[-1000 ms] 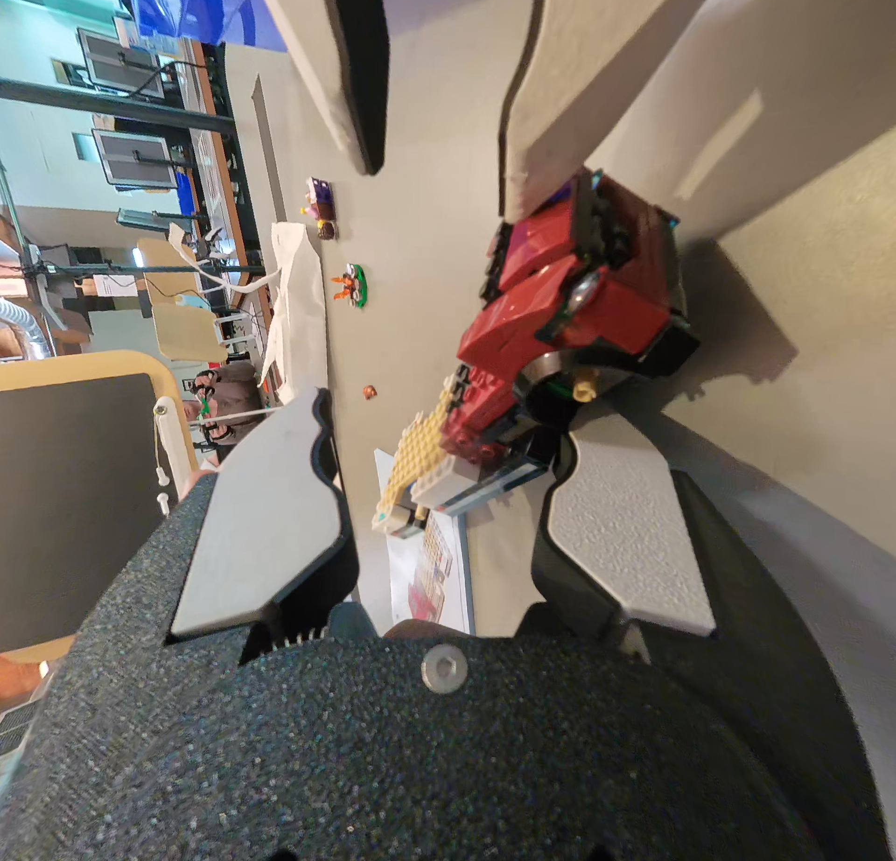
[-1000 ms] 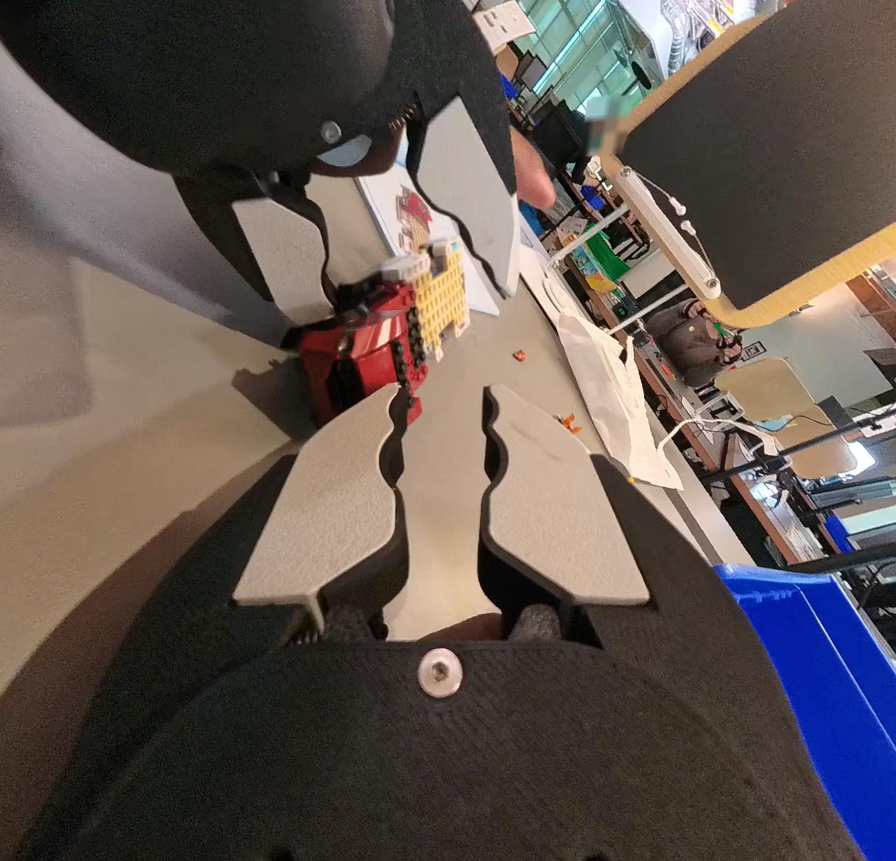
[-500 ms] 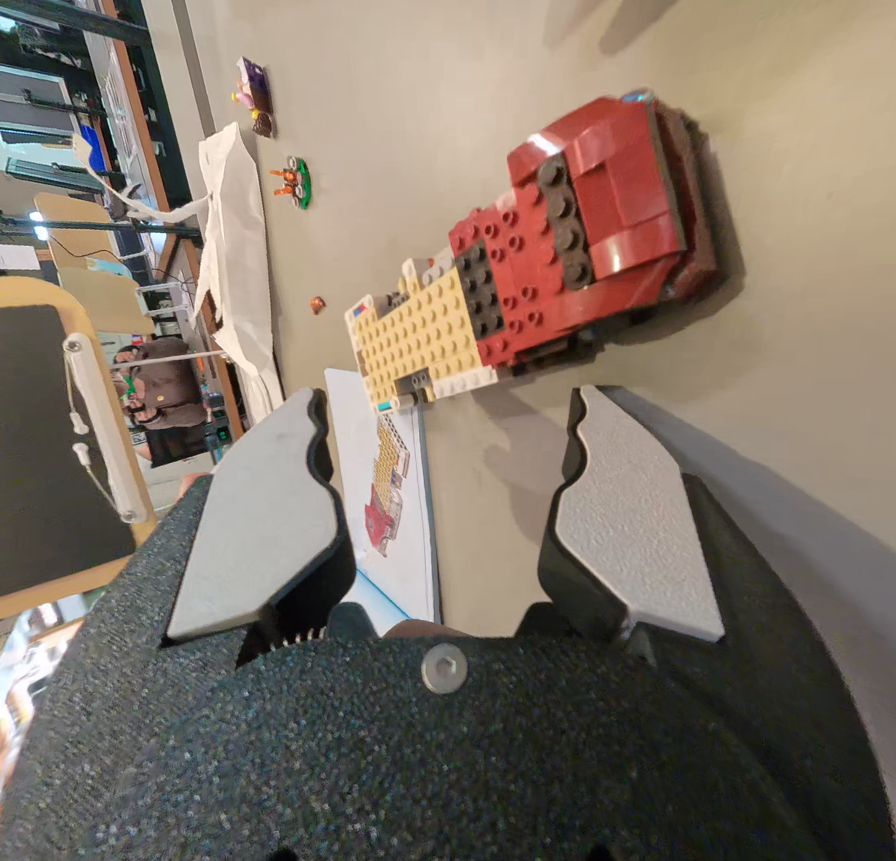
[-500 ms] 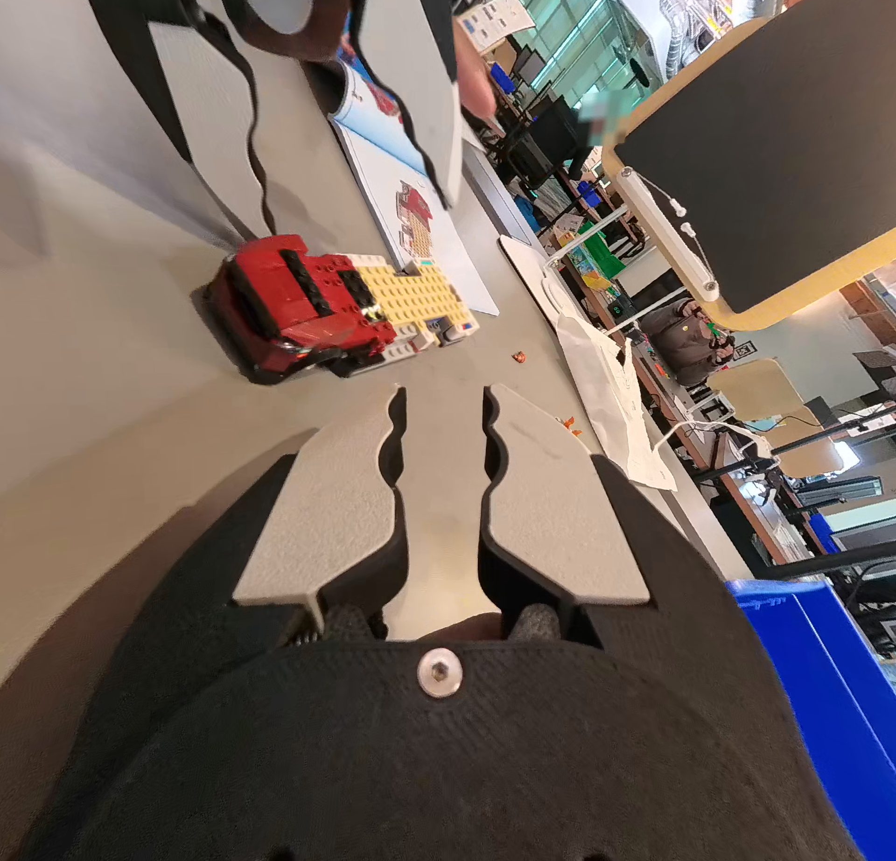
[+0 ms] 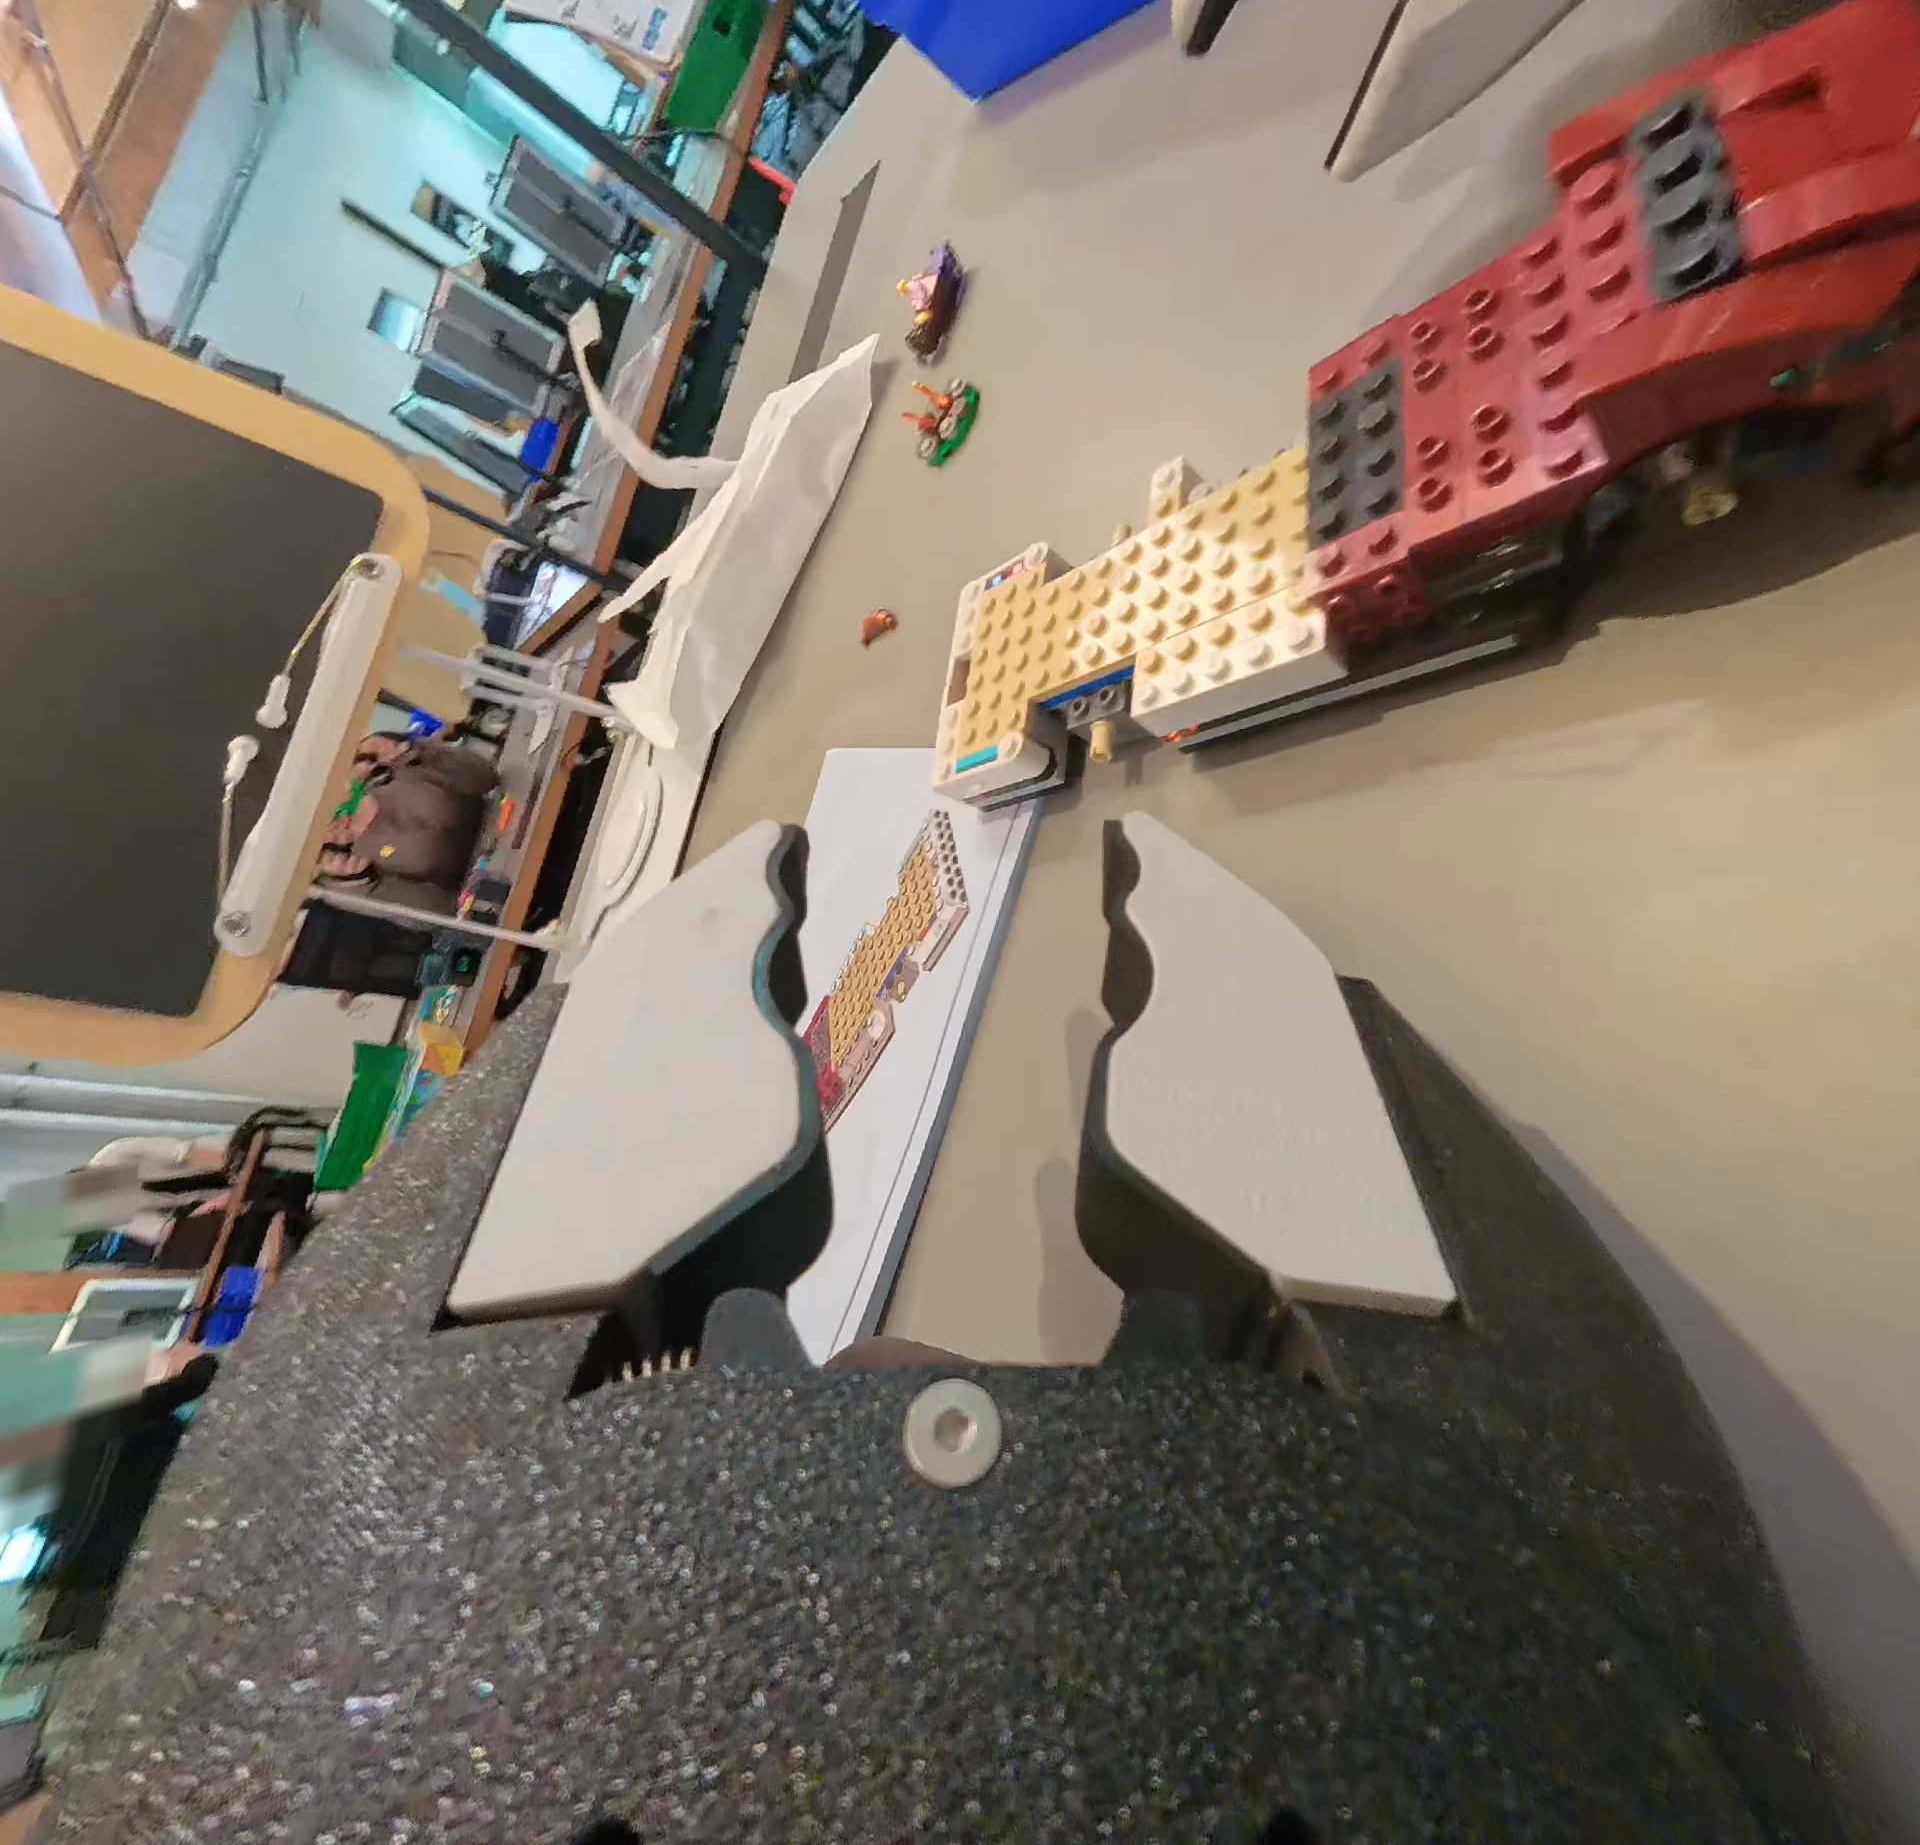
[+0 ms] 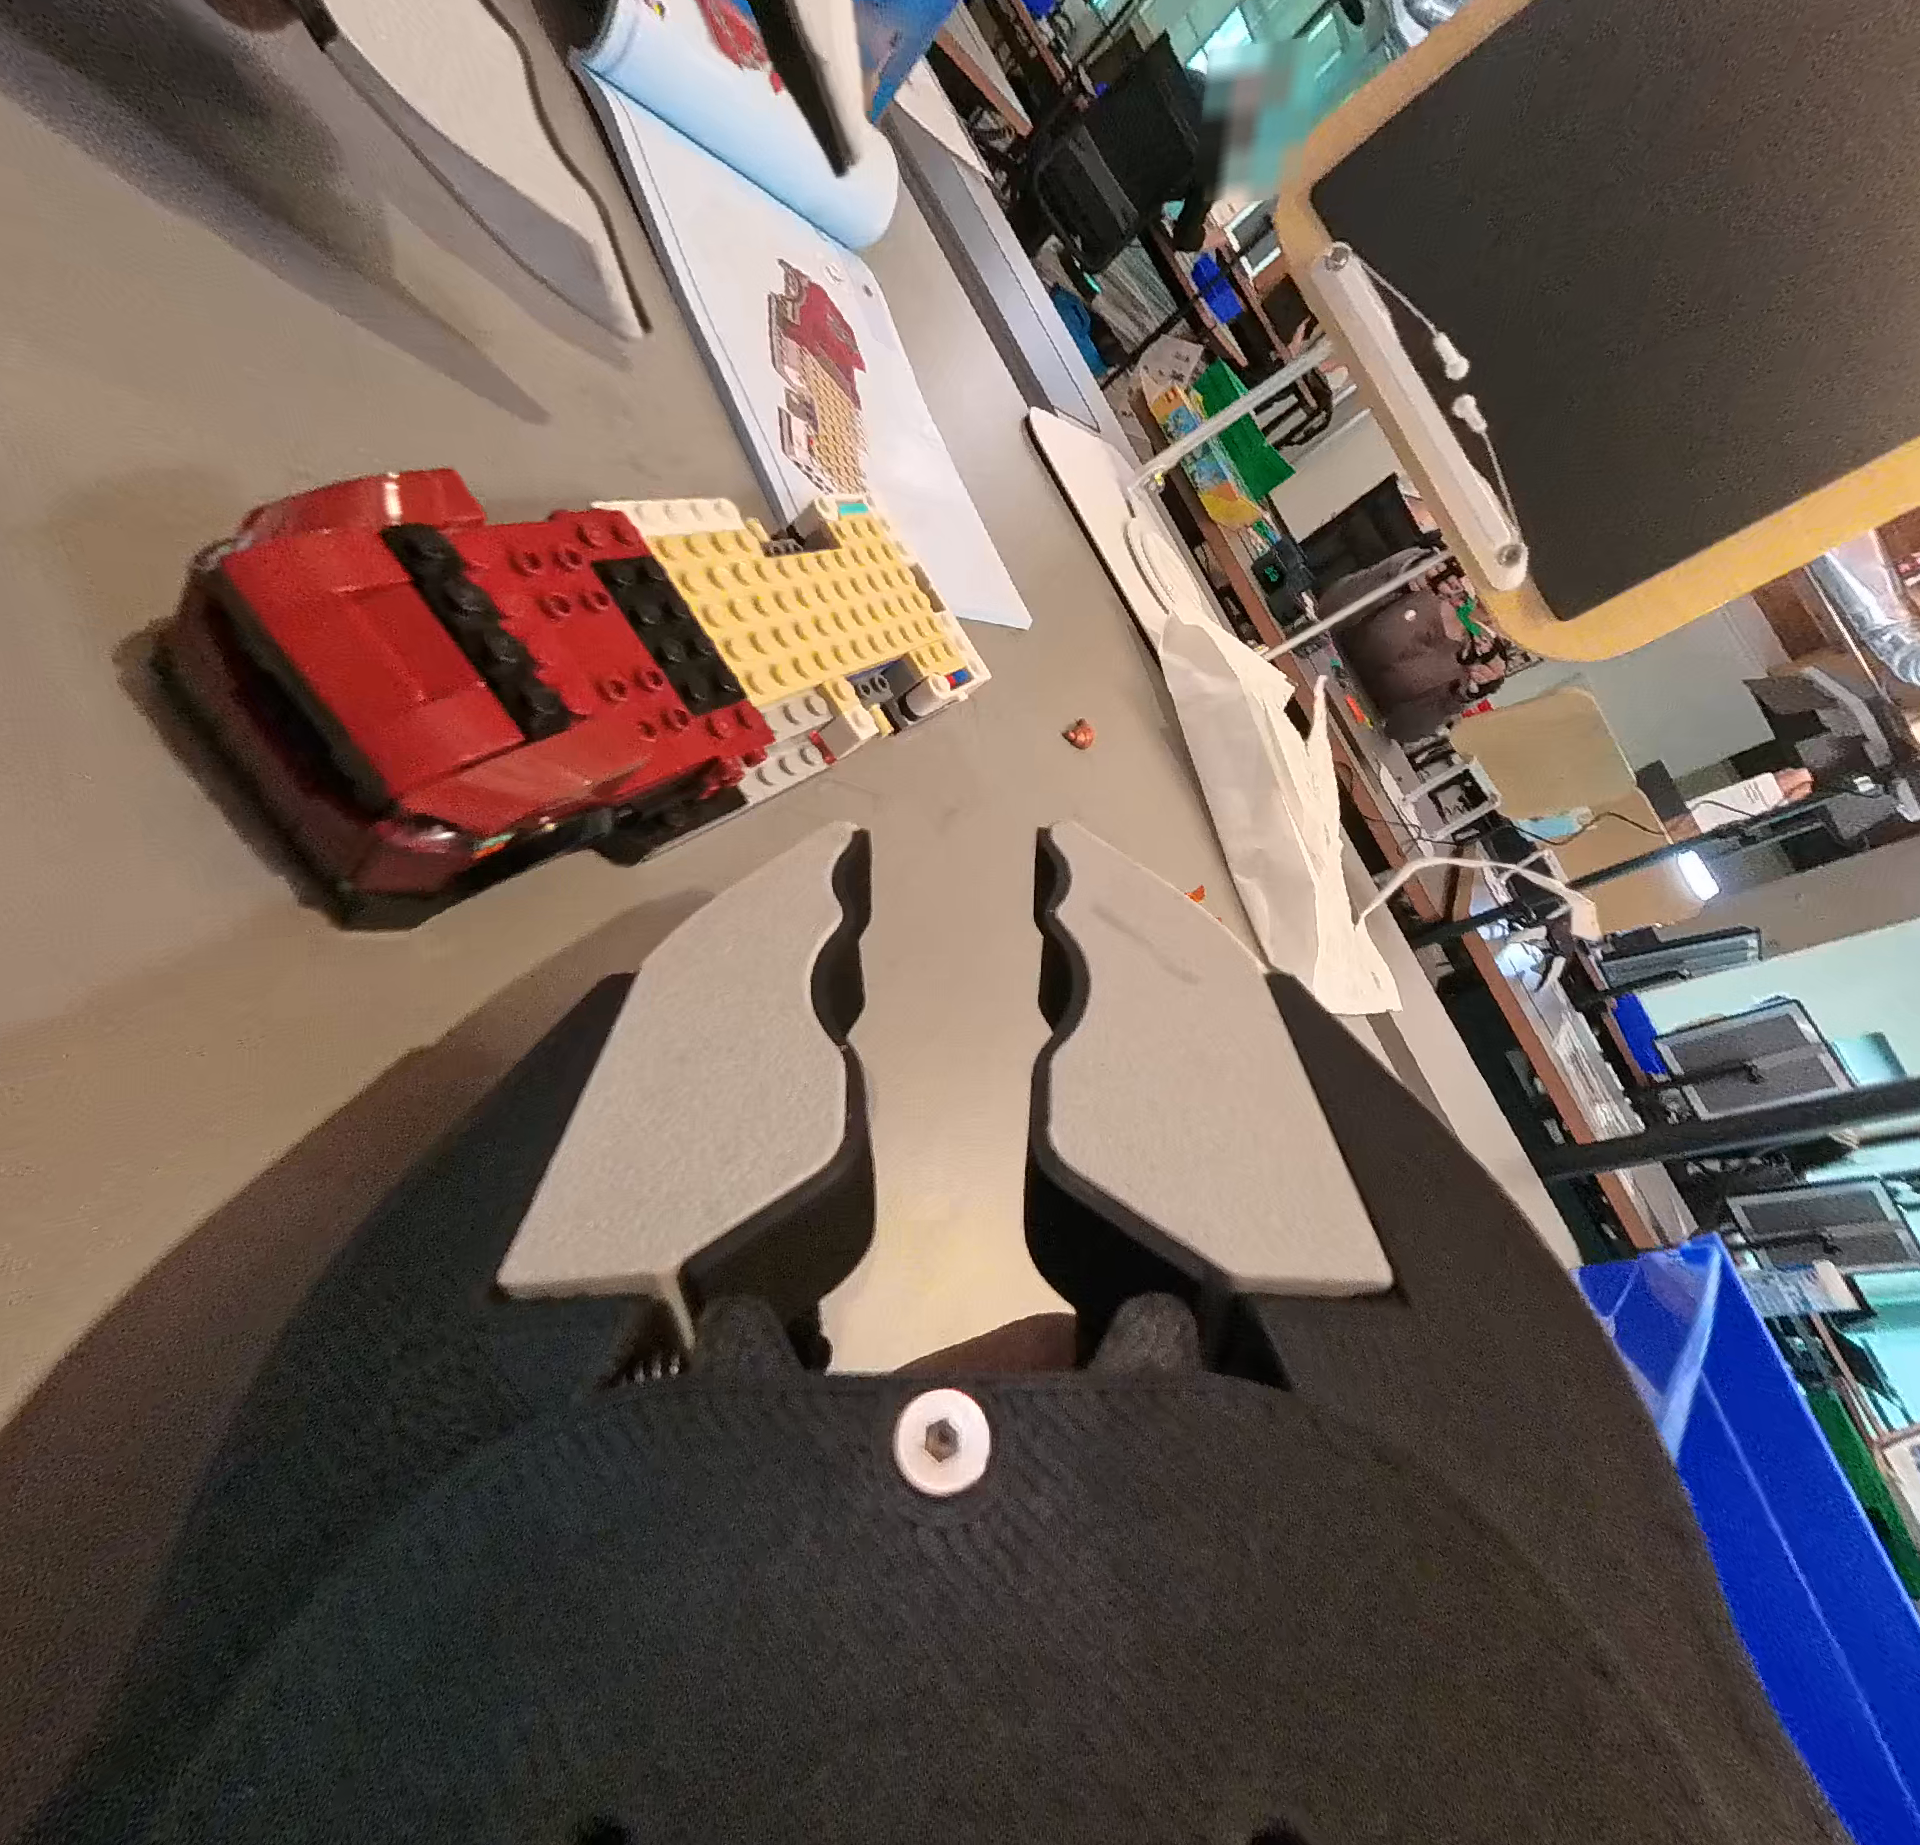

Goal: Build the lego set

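Left wrist view: a red and tan brick-built car (image 5: 1455,465) lies on the grey surface (image 5: 1455,964), its tan end touching an open instruction booklet (image 5: 894,964). A white paper bag (image 5: 758,507) and small loose pieces (image 5: 940,419) lie beyond. The left hand-held gripper (image 5: 951,860) hovers spread and empty; the right hand-held gripper (image 6: 951,865), narrowly parted, grips nothing.

Brick car (image 6: 540,652) on table (image 6: 208,964), one end on booklet (image 6: 831,361), paper bag (image 6: 1268,798) beyond

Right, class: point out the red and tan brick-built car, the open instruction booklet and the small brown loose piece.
red and tan brick-built car (image 6: 582,642), right wrist view, studded roof.
open instruction booklet (image 5: 883,860), left wrist view, page.
small brown loose piece (image 6: 1081,732), right wrist view, centre.
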The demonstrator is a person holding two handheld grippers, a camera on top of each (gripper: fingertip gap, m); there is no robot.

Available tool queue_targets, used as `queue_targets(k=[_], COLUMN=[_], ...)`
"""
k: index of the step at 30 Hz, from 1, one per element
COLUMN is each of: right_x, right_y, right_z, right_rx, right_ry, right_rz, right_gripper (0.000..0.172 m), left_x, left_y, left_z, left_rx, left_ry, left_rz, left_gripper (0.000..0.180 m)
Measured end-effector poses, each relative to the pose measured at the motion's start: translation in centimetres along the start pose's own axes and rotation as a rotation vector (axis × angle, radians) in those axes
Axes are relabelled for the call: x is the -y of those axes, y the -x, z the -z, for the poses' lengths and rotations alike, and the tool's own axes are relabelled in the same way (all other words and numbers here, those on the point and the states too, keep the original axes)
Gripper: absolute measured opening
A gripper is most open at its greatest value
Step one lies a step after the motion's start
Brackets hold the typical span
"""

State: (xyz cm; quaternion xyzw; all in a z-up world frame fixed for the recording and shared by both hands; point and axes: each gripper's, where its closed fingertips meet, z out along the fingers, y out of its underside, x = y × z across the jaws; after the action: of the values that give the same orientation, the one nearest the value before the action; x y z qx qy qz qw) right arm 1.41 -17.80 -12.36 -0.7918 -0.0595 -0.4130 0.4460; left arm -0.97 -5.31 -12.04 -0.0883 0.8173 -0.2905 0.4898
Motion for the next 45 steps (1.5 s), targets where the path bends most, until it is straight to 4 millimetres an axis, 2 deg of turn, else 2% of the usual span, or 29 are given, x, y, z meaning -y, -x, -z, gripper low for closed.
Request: queue_targets(k=[3,7,15,30,45], right_x=[-0.2,-0.6,-1.3,-1.7,-1.7], right_y=[-0.3,-0.7,-0.7,-0.3,-0.1], right_z=[-0.7,-1.2,-1.8,-2.0,-2.0], right_rx=[-0.024,-0.056,-0.069,-0.063,-0.053], right_ry=[0.019,0.043,0.09,0.114,0.111], right_rz=[0.014,0.038,0.081,0.116,0.125], right_gripper=[0.03,0.03,0.03,0.03,0.03], left_x=[-1.2,-2.1,-2.6,-3.4,-3.6], left_y=[0.9,1.0,0.9,0.1,0.2], left_z=[-0.2,-0.4,-0.4,-0.5,-0.6], left_rx=[0.087,0.117,0.102,0.071,0.075], left_ry=[0.048,0.09,0.098,0.155,0.161], left_rz=[-0.028,-0.072,0.014,-0.041,-0.049], left_gripper=[0.05,0.047,0.048,0.048,0.045])
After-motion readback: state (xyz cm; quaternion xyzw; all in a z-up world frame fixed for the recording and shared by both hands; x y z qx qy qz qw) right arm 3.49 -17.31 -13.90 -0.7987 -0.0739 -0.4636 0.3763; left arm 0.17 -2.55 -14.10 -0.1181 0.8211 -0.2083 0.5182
